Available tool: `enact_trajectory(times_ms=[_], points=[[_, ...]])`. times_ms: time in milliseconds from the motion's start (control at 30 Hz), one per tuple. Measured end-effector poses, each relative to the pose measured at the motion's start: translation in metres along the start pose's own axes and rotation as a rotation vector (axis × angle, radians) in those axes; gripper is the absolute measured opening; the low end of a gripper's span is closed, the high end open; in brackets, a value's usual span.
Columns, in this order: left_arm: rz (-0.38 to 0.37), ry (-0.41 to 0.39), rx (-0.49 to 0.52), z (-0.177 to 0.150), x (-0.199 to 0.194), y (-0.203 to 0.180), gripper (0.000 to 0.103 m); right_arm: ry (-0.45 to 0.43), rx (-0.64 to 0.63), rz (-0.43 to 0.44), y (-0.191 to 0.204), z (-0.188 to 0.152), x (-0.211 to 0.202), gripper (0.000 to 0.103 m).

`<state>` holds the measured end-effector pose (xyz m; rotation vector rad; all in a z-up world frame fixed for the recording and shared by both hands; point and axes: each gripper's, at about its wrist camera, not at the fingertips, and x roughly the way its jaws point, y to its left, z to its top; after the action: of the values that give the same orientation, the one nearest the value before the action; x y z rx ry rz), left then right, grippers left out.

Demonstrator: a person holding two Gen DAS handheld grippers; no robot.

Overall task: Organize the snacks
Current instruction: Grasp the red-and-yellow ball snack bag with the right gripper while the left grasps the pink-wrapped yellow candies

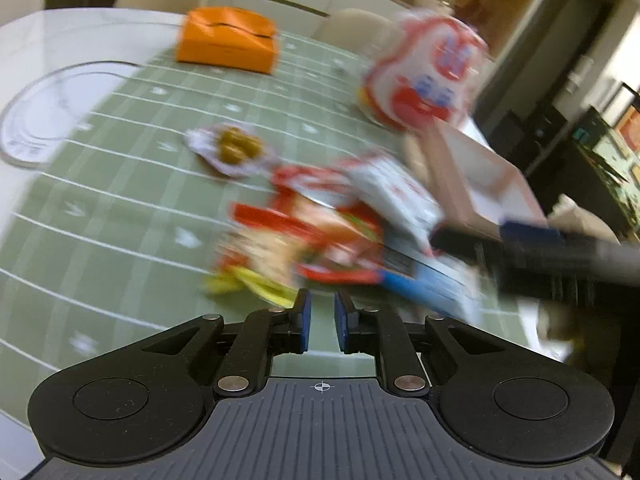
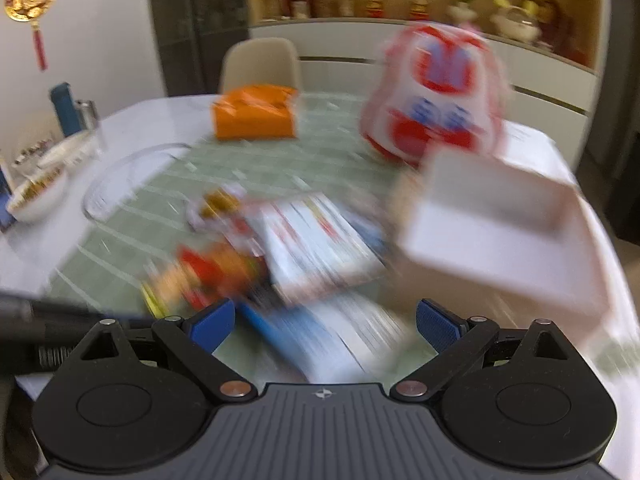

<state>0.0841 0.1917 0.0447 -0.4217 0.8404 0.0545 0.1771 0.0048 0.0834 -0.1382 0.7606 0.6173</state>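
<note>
Both views are motion-blurred. A heap of snack packets lies on the green striped cloth [image 1: 120, 208]: a red-orange packet [image 1: 304, 232], a white packet [image 1: 392, 196], a blue-and-white packet [image 1: 432, 284] and a small packet of brown pieces [image 1: 236, 148]. My left gripper [image 1: 323, 320] hangs just short of the heap, shut with nothing between its blue pads. My right gripper [image 2: 326, 324] stands open above the blue-and-white packet [image 2: 320, 340], its pads well clear of it. A white open box [image 2: 492, 216] sits right of the heap, and a big red-and-white bag [image 2: 436, 96] stands behind the box.
An orange box [image 1: 228, 38] lies at the far side of the cloth, and a clear glass plate [image 1: 52, 112] sits at the left. In the right wrist view a bowl [image 2: 36, 196] and a blue bottle [image 2: 64, 108] stand far left. A chair [image 2: 260, 64] is behind the table.
</note>
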Motion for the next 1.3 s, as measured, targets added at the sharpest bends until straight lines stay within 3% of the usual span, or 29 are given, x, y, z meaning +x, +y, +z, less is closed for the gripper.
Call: enact_trajectory(times_ms=[133,167,267,367,433,500,667,733,800,1000,1133,1167,1200,1267,1300], points=[[0.072,0.033,0.011,0.009,-0.009,0.035,0.017,0.052,-0.015,0.094,0.044,0.057,0.077,0.098],[0.076,0.046,0.008,0.010,-0.011,0.043,0.016,0.077,-0.023,0.089,0.056,0.066,0.102,0.097],[0.061,0.083,0.003,0.012,-0.013,0.060,0.017,0.163,-0.042,0.058,0.087,0.084,0.166,0.080],[0.042,0.113,0.016,0.014,-0.010,0.068,0.017,0.224,-0.046,0.027,0.099,0.084,0.198,0.079],[0.045,0.114,0.018,0.014,-0.010,0.072,0.017,0.222,-0.051,0.010,0.102,0.080,0.198,0.078],[0.053,0.104,0.004,0.012,-0.013,0.074,0.017,0.231,-0.105,0.039,0.106,0.071,0.185,0.060],[0.077,0.092,-0.032,0.006,-0.015,0.069,0.017,0.261,-0.157,0.187,0.097,0.029,0.135,0.057],[0.077,0.101,-0.014,0.001,-0.014,0.062,0.017,0.284,-0.142,0.236,0.090,0.018,0.115,0.051],[0.090,0.109,0.004,-0.005,-0.011,0.052,0.017,0.304,-0.132,0.258,0.085,0.012,0.100,0.016],[0.110,0.120,-0.031,-0.029,-0.010,0.035,0.017,0.346,-0.112,0.342,0.057,-0.023,0.059,0.016],[0.095,0.118,-0.063,-0.041,-0.015,0.032,0.017,0.326,-0.124,0.325,0.044,-0.049,0.030,0.020],[0.095,0.115,-0.069,-0.042,-0.016,0.031,0.017,0.325,-0.126,0.318,0.041,-0.056,0.023,0.029],[0.095,0.112,-0.076,-0.041,-0.016,0.030,0.017,0.325,-0.127,0.313,0.039,-0.062,0.016,0.044],[0.071,0.106,-0.079,-0.038,-0.018,0.024,0.017,0.295,-0.121,0.292,0.033,-0.074,0.001,0.062],[0.055,0.100,-0.067,-0.035,-0.019,0.021,0.017,0.266,-0.115,0.279,0.031,-0.079,-0.007,0.062]])
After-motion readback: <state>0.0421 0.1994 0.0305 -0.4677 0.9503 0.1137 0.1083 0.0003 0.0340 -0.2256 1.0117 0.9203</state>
